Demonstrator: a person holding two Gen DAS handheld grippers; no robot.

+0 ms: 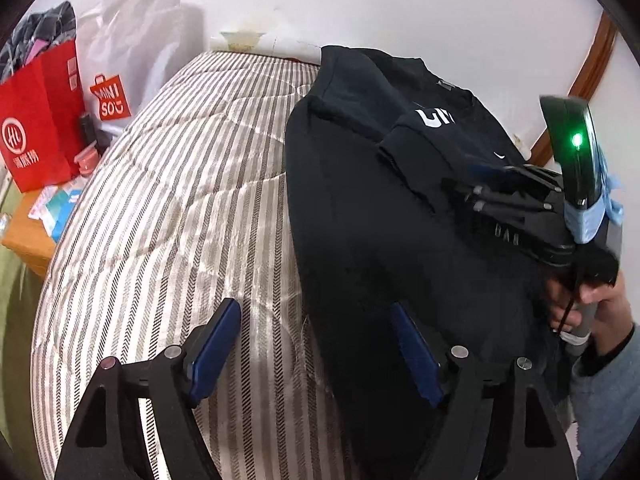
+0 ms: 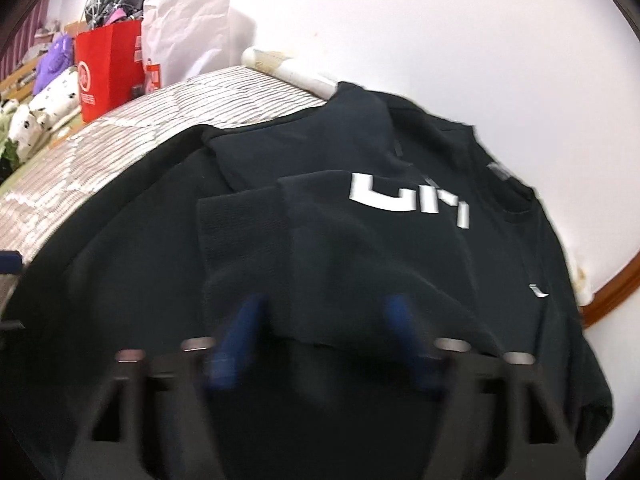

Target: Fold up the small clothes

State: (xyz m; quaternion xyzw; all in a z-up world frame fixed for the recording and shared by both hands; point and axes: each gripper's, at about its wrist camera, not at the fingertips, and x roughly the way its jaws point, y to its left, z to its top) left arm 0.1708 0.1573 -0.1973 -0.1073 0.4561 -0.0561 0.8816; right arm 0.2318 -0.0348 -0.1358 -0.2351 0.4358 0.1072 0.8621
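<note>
A black sweatshirt [image 1: 360, 184] with white lettering lies flat on the striped bed cover [image 1: 180, 200], both sleeves folded in over its front. My left gripper [image 1: 316, 352] is open above the sweatshirt's left edge, one blue pad over the stripes and the other over the black cloth. In the right wrist view the sweatshirt [image 2: 140, 260] fills the picture. My right gripper [image 2: 320, 336] stands open and blurred, its pads wide apart on either side of the folded sleeve [image 2: 320, 248]. The left wrist view also shows the right gripper [image 1: 500, 188] low over the chest area, held by a hand [image 1: 592, 300].
A red paper bag [image 1: 40, 120] with clothes in it, a white bag [image 1: 132, 32] and small items stand on a wooden side table [image 1: 28, 236] left of the bed. White wall runs behind, with wood trim [image 1: 588, 80] at right. Plush toys [image 2: 44, 96] lie far left.
</note>
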